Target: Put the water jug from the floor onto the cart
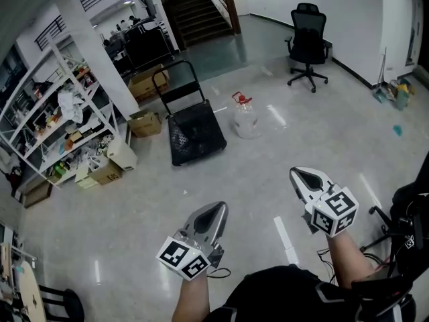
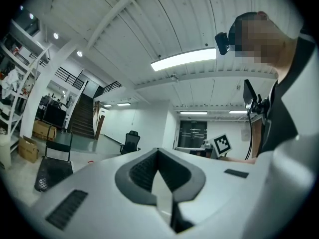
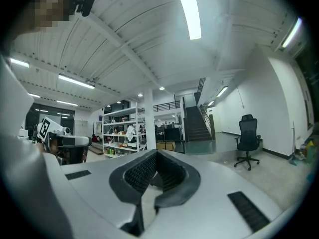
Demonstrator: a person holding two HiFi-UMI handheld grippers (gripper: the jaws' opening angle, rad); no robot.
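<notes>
The water jug (image 1: pixel 245 119), clear with a red cap and handle, stands on the floor well ahead of me. Just left of it sits the black platform cart (image 1: pixel 194 134), its push handle upright at the far end. The cart (image 2: pixel 50 171) also shows at the lower left of the left gripper view. My left gripper (image 1: pixel 218 210) and right gripper (image 1: pixel 299 175) are held level near my body, far short of the jug. Both have their jaws together with nothing between them. Each gripper view shows its own shut jaws, the left gripper (image 2: pixel 158 152) and the right gripper (image 3: pixel 156 154).
White shelves (image 1: pixel 60 123) full of items line the left, with cardboard boxes (image 1: pixel 145 122) at their foot. A black office chair (image 1: pixel 308 44) stands at the back right, stairs (image 1: pixel 201 9) behind it. Cables and black equipment (image 1: pixel 402 227) lie by my right side.
</notes>
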